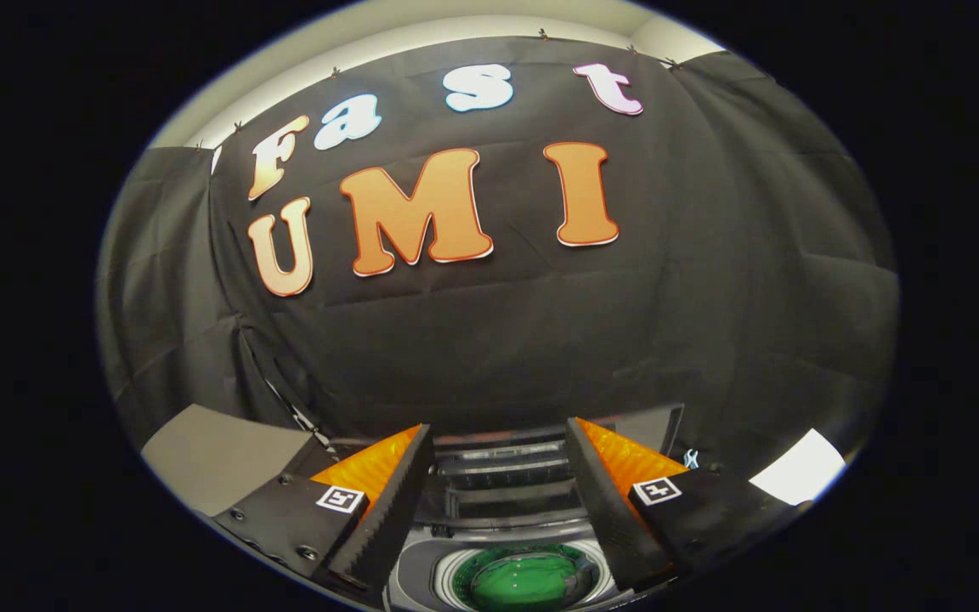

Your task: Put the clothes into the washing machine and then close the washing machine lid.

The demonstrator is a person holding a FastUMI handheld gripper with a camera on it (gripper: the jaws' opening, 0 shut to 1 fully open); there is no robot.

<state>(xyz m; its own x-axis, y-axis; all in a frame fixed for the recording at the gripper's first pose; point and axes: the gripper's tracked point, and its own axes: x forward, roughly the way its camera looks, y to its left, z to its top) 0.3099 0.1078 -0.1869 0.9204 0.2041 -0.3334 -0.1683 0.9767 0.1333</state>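
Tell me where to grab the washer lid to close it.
Probably its upper edge, from above: the lid seems to stand raised behind the drum opening, between the gripper's open jaws. Green clothes lie inside.

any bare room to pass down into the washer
The open gripper has an empty gap between its fingers, straight above the round washing machine drum. The drum is crowded: a green cloth fills it.
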